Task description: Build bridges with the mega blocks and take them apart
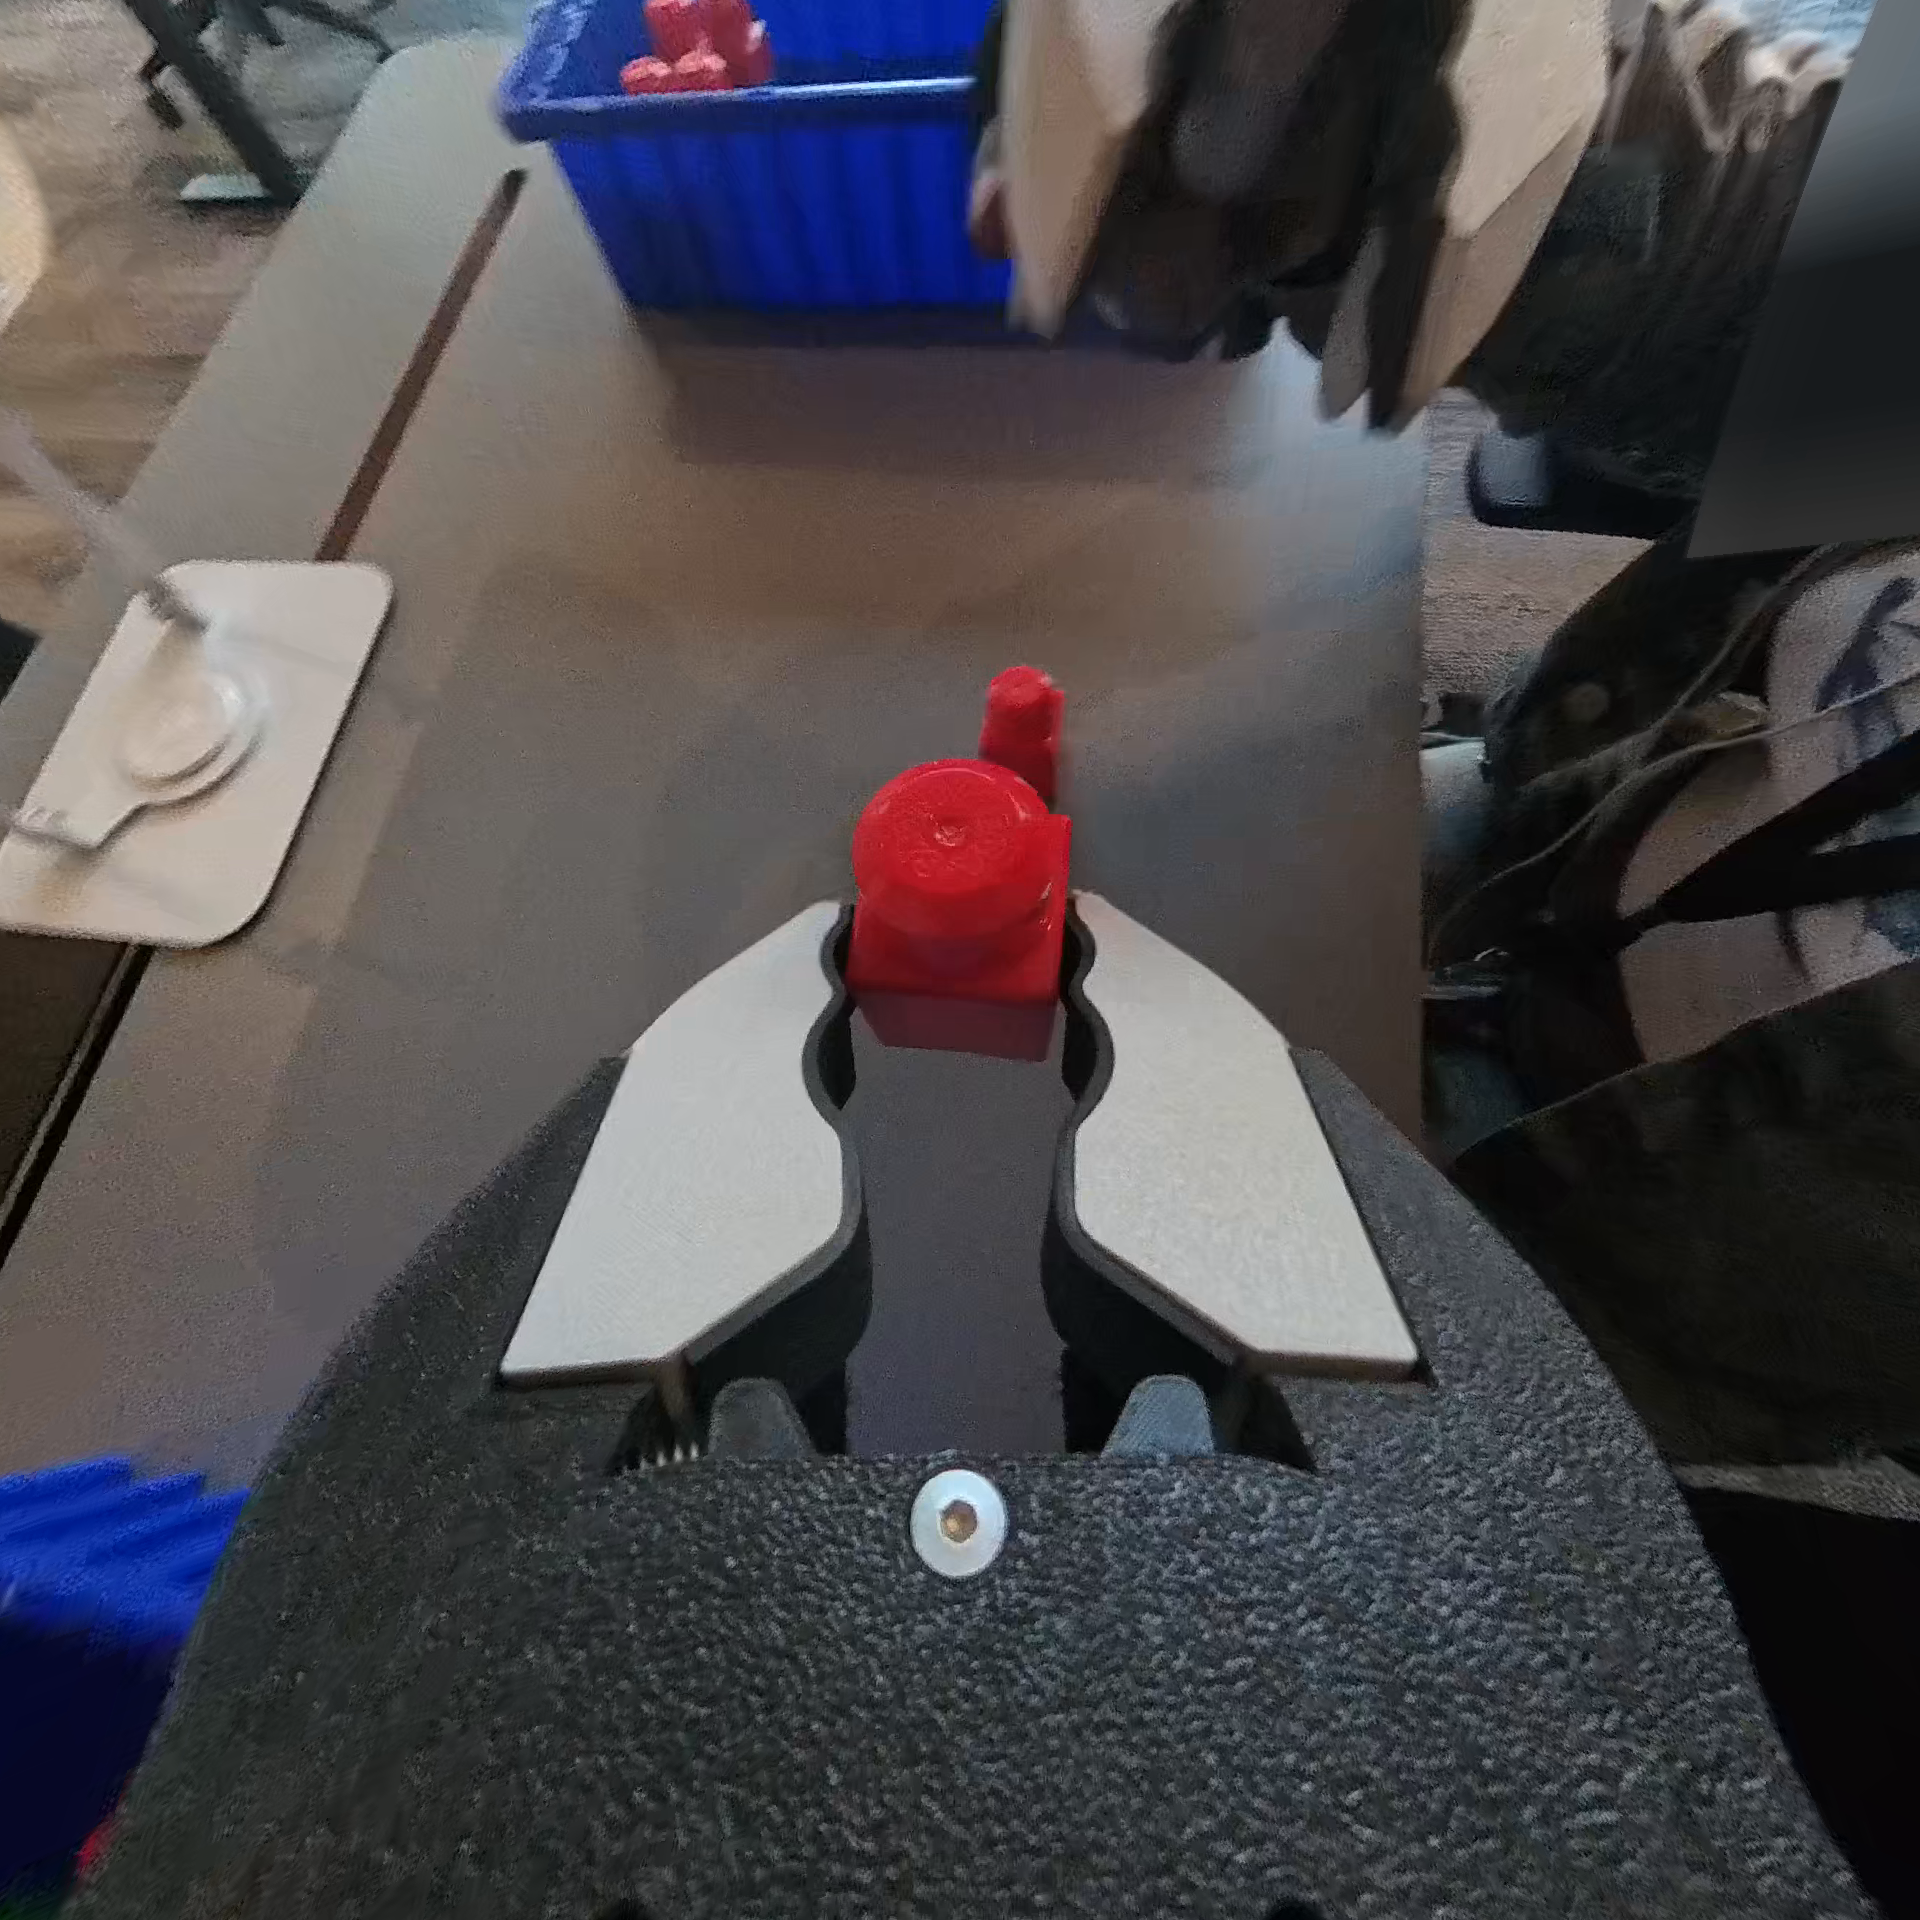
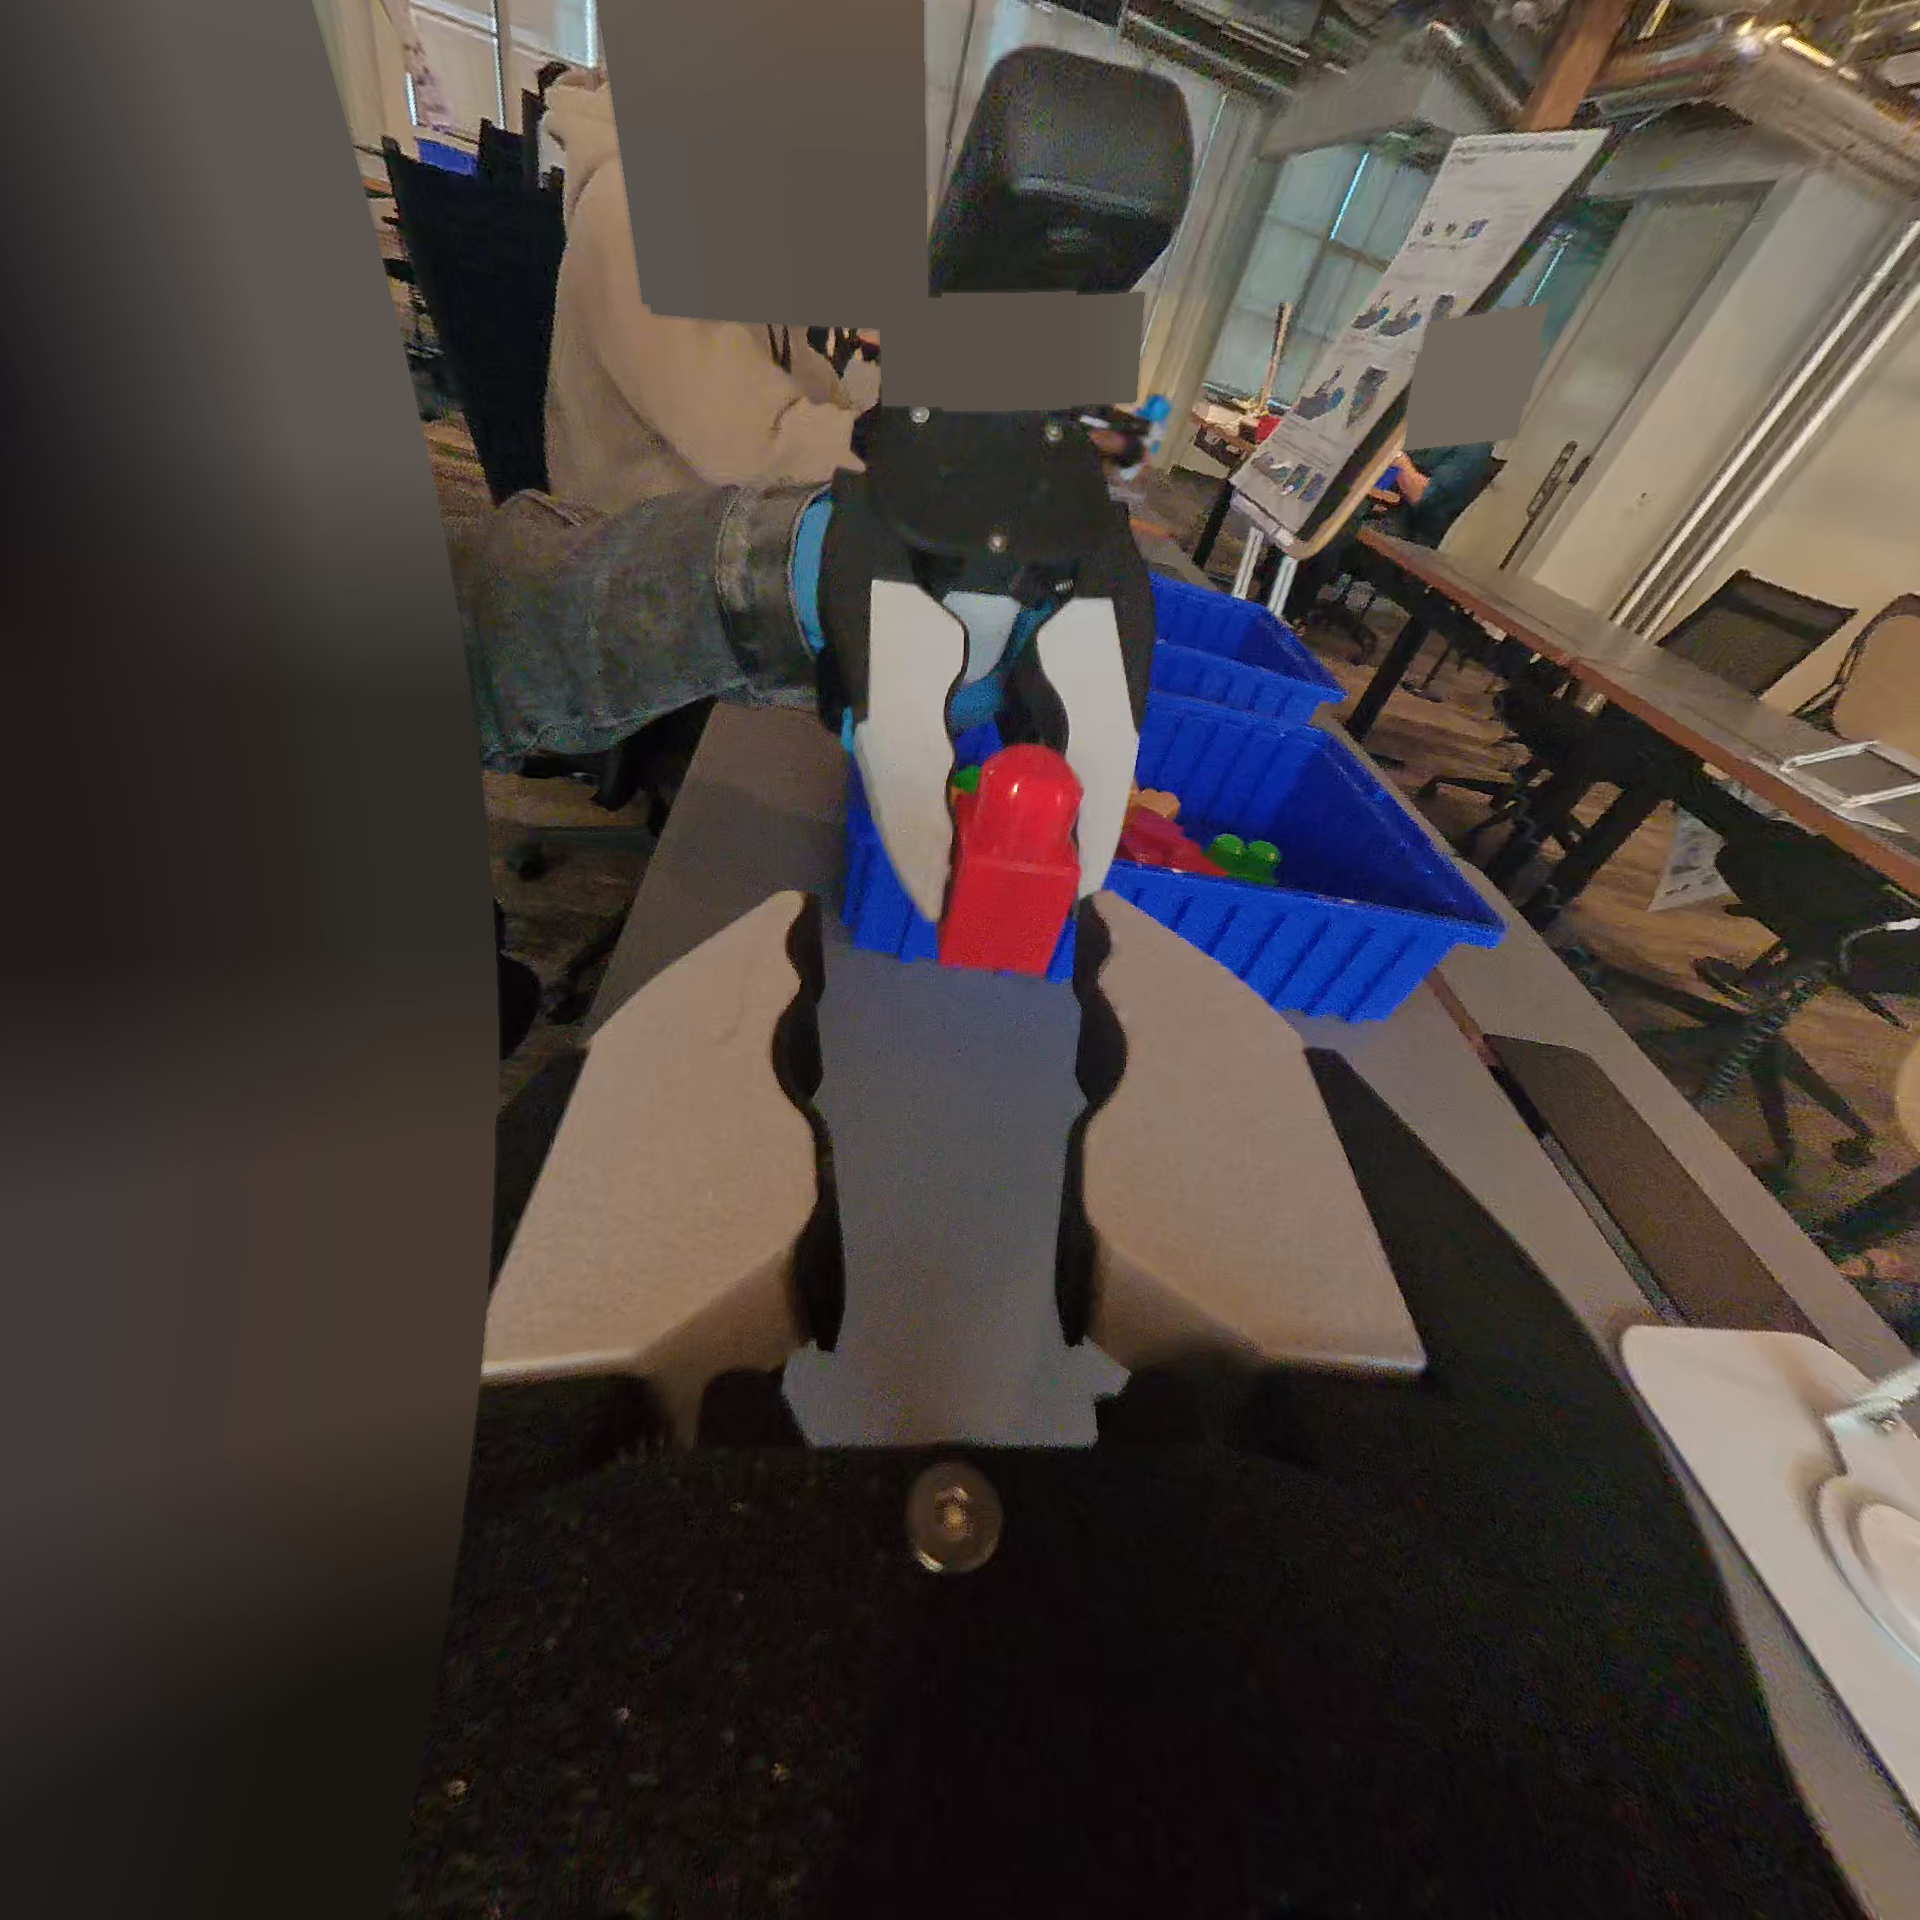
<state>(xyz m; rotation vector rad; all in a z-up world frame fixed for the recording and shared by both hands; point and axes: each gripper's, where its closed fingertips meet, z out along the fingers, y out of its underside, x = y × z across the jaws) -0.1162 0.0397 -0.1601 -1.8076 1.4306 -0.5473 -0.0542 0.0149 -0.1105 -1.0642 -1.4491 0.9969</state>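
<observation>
My left gripper point(image 1: 956, 925) is shut on a small red one-stud block point(image 1: 951, 883) and holds it just above the grey table point(image 1: 623, 623). A second red one-stud block point(image 1: 1023, 727) stands on the table just beyond it. In the right wrist view the left gripper point(image 2: 1008, 894) points down from above with the red block point(image 2: 1008, 873) between its fingers. My right gripper point(image 2: 945, 925) is open and empty, facing that block from a short distance. It shows blurred at the top right of the left wrist view point(image 1: 1205, 353).
A blue bin point(image 1: 769, 197) with red blocks stands at the far end of the table. Behind the left gripper is a blue bin point(image 2: 1299, 935) of mixed coloured blocks, with a second bin point(image 2: 1236, 644) behind. A white mat point(image 1: 187, 748) lies at the table's side. There is about 9 cm between the tips of the two grippers.
</observation>
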